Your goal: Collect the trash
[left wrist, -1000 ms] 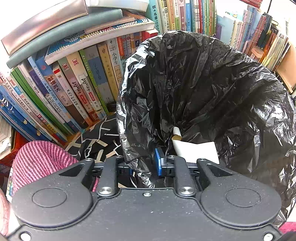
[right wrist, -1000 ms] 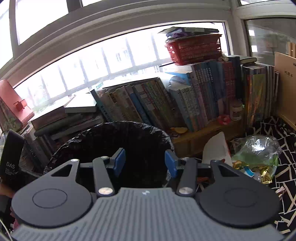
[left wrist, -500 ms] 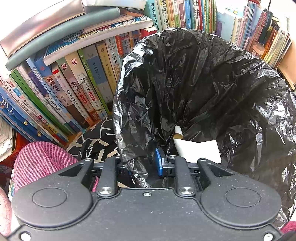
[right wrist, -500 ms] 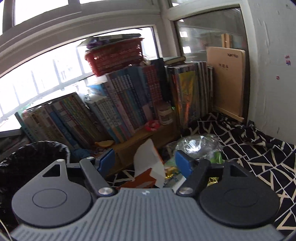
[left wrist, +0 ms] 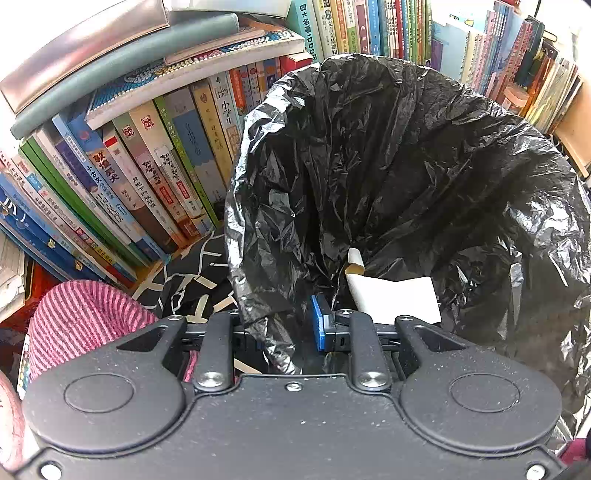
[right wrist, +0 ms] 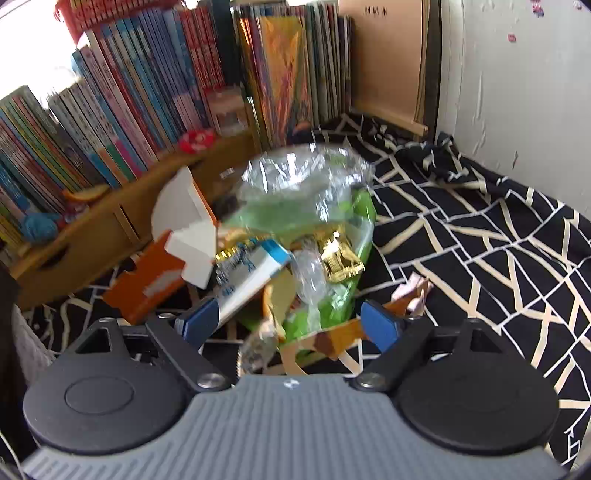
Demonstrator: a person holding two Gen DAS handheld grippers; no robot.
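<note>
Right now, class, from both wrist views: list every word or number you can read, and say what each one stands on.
"四大名著1000": teal book spine, above the black trash bag.
"小学": pale book spine, left of the bag.
"敦煌灵犬", probably: blue book spine, far left.
Other spines in the left wrist view: too small to read.
Right wrist view: the book row and the tan board's print are blurred, unreadable.

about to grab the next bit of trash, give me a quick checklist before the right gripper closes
1. Left gripper clamped on the black bag's rim: ok.
2. Bag mouth held open: ok.
3. Right gripper, jaws opening, nothing pinched: ok.
4. Trash pile ahead of the jaws: ok.
5. Which piece gets gripped: cannot tell, blue-and-white box and clear plastic overlap.
6. Room left in bag, only white paper seen: ok.
</note>
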